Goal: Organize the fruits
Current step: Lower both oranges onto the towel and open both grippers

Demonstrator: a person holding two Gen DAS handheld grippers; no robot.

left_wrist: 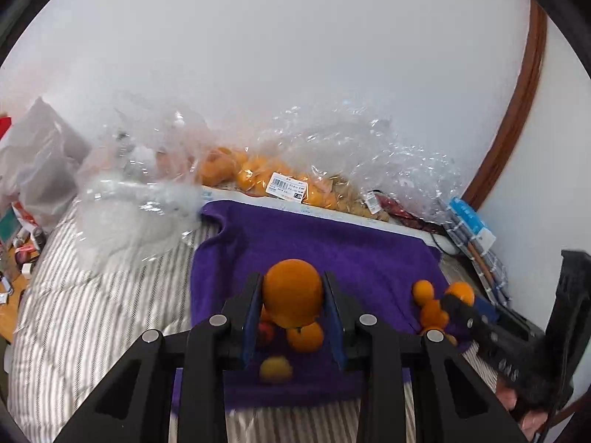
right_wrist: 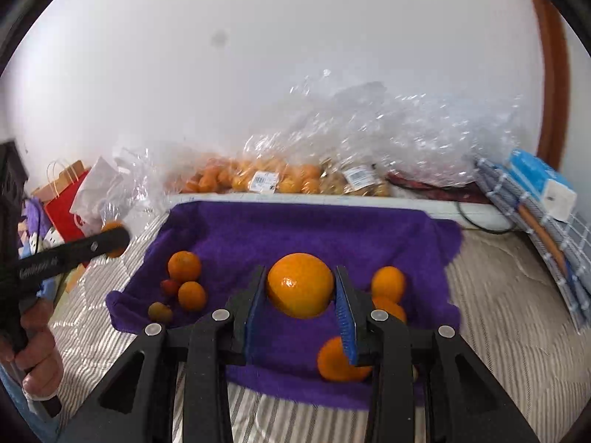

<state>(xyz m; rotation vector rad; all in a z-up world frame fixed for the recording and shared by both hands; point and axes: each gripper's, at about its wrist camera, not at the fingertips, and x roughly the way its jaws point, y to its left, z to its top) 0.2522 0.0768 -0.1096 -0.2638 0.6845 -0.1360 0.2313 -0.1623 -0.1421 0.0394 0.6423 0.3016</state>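
Purple towel (right_wrist: 295, 229) carried two fruit clusters, near its left and right edges. Each gripper, left (left_wrist: 293, 295) and right (right_wrist: 300, 288), clamped an orange (left_wrist: 291, 291) (right_wrist: 300, 285) above it; sorting underway, placement likely next.

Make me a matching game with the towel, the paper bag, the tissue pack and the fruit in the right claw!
Things:
1. towel
2. paper bag
3. tissue pack
4. orange in the right claw

Colours:
A. red
B. orange
C. purple
D. blue and white

Pairs: 1-C, 2-A, 3-D, 4-B
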